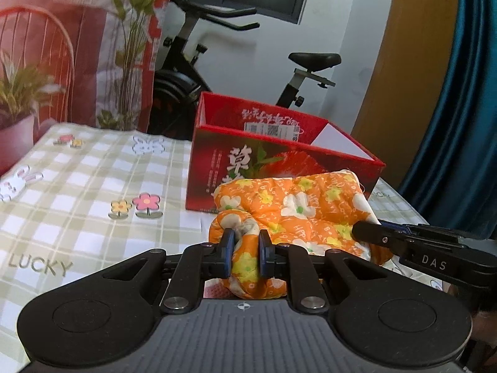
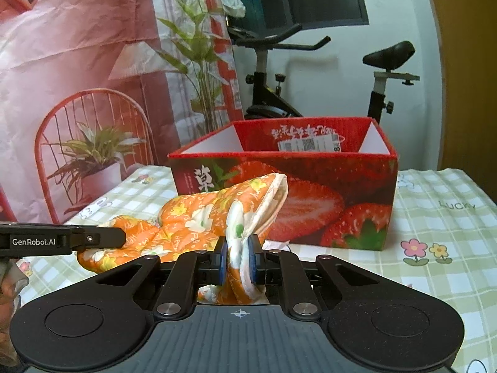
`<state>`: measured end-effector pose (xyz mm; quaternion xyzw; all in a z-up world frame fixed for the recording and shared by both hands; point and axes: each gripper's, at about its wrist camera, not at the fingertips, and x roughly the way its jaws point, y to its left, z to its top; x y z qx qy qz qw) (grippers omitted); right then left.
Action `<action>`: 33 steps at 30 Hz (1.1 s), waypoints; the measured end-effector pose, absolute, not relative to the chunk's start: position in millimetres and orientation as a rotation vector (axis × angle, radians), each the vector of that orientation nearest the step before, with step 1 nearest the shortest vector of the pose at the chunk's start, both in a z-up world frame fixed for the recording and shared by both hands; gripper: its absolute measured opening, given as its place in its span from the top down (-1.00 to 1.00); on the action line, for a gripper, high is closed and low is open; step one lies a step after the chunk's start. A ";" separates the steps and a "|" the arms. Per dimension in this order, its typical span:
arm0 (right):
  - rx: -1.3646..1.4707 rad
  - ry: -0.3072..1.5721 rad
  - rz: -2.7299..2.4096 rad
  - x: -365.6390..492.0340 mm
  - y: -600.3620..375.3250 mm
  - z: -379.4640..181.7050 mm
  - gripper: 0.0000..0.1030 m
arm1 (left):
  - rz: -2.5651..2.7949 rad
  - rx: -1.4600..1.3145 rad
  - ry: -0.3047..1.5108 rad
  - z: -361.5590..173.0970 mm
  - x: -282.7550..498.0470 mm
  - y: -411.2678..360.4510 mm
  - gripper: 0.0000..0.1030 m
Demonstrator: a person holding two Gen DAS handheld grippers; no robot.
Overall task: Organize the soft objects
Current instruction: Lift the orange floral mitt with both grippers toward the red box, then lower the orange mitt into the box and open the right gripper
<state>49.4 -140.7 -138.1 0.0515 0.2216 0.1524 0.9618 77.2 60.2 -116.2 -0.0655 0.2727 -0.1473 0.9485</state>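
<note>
Two tongs, both yours: the left tongs (image 1: pixel 245 250) and right tongs (image 2: pixel 237 256) are each clamped on the orange floral cloth (image 1: pixel 298 208), which sits bunched just in front of the red strawberry box (image 2: pixel 310 192). Your bench (image 1: pixel 77 186) wears a green checked cover; an exercise bike (image 2: pixel 273 71) stands behind.

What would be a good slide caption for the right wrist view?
Right hand-held gripper pinches an orange floral cloth before an open strawberry box.
</note>
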 end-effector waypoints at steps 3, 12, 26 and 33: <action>0.105 0.437 0.308 48.5 -141.5 -135.3 0.76 | -0.301 -0.121 0.538 -111.9 76.6 58.5 0.67; 0.074 0.339 0.322 53.3 -148.0 -107.6 0.76 | -0.315 -0.094 0.445 -77.5 88.6 53.5 0.68; 0.055 0.270 0.286 127.7 -177.7 -74.1 0.76 | -0.356 -0.111 0.415 -48.4 169.9 28.0 0.68; 0.052 0.301 0.262 177.7 -182.0 -87.7 0.76 | -0.331 -0.101 0.476 -55.0 215.4 17.4 0.68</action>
